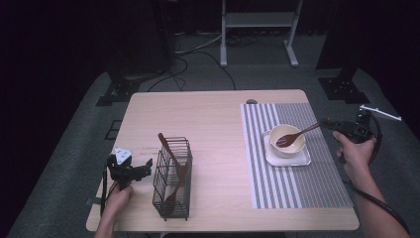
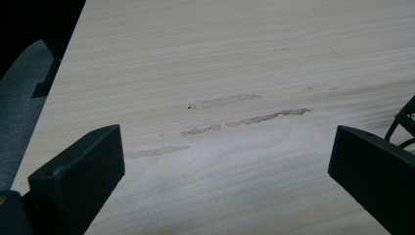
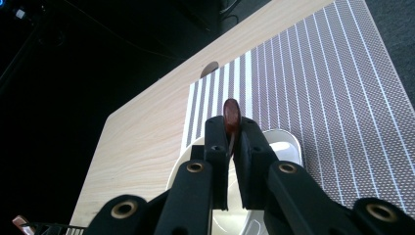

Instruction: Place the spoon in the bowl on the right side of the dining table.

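A dark wooden spoon (image 1: pixel 297 135) lies slanted with its head inside a cream bowl (image 1: pixel 293 147). The bowl stands on a square white plate (image 1: pixel 303 159). My right gripper (image 1: pixel 324 122) is shut on the tip of the spoon's handle. In the right gripper view the handle's end (image 3: pixel 231 113) sticks up between the closed jaws of the right gripper (image 3: pixel 232 128), above the bowl (image 3: pixel 288 142). My left gripper (image 1: pixel 130 162) rests near the table's front left, open, just left of a black wire basket (image 1: pixel 172 177). In its own view the left gripper (image 2: pixel 225 161) has its jaws wide apart over bare wood.
The wire basket holds other wooden utensils (image 1: pixel 173 163), one leaning out at the top. A grey-and-white striped placemat (image 1: pixel 297 188) covers the table's right part. A corner of the basket (image 2: pixel 405 122) shows at the right edge of the left gripper view. Faint stains (image 2: pixel 244 117) mark the tabletop.
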`<state>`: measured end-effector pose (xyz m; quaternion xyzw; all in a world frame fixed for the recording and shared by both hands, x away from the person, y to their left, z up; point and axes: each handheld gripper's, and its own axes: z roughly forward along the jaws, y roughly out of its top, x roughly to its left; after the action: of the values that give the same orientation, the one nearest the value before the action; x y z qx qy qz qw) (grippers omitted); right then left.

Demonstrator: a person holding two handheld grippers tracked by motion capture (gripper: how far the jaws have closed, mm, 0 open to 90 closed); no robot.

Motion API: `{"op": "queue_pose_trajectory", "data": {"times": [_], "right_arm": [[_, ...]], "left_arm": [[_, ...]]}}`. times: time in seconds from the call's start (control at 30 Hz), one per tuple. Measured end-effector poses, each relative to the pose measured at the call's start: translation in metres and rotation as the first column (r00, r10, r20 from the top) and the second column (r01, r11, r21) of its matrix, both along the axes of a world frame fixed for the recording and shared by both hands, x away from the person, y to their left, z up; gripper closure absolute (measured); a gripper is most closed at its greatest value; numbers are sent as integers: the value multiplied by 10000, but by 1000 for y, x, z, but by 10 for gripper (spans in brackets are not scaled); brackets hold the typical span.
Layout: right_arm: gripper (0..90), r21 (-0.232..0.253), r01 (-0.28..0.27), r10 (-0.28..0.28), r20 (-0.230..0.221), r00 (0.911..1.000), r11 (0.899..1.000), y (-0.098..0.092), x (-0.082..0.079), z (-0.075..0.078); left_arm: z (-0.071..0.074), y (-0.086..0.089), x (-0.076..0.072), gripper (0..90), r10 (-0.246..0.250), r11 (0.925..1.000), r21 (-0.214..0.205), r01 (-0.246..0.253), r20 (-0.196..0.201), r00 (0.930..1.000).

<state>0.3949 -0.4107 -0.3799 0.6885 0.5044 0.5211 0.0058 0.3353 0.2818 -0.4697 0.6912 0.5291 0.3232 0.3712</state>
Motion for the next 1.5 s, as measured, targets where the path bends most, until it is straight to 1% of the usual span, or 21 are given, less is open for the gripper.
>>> {"op": "queue_pose_trajectory", "data": {"times": [0.33,0.6,1.5], "right_arm": [[838,83,-3,4,-123,9999,10000,1,2,-10],[836,100,1,0,-148,9999,9999,0,2,-15],[827,256,-60,65,-192,9998,9997,2,4,-26]], "left_arm": [[0,0,0,0,9,10000,-28,-9,-11,10000],[0,0,0,0,-3,10000,-6,3,-23,10000],[0,0,0,0,-9,10000,-34,9,-39,10000]]}}
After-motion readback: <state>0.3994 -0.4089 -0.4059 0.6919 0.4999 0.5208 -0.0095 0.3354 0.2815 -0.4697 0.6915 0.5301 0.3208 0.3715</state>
